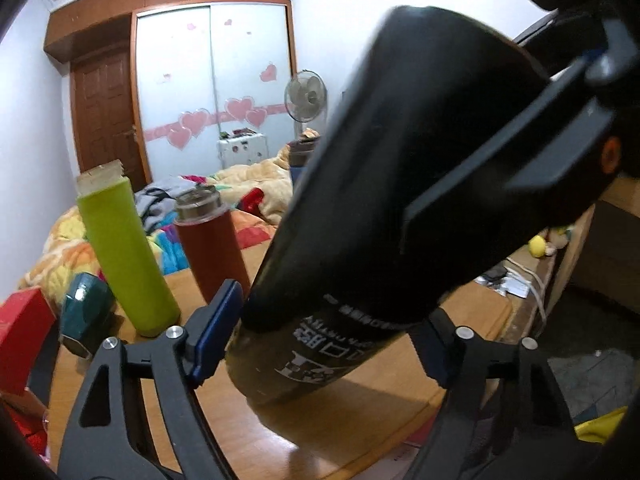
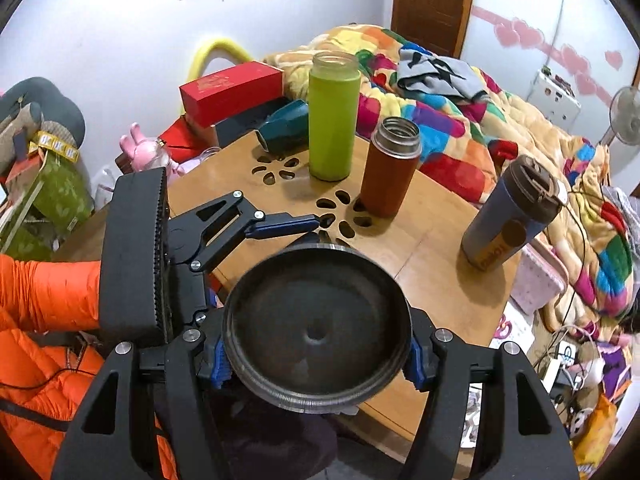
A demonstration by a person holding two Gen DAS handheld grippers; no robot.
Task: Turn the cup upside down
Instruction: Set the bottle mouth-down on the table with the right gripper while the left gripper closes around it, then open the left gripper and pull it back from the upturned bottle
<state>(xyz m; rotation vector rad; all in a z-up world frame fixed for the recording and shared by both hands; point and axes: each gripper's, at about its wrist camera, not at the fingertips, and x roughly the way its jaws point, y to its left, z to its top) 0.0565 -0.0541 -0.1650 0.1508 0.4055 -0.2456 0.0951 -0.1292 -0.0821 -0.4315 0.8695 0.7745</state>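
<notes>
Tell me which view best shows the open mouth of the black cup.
The right wrist view: it looks straight into the black cup past its round rim, held in the right tool. The left wrist view shows only its dark side and printed lettering.

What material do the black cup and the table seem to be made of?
The black cup looks like metal with a matte dark coating: the open mouth shows fine threads and a dull grey inner wall, and white print sits on the body. The table looks like light wood, smooth, with visible grain and cut-out petal holes.
</notes>
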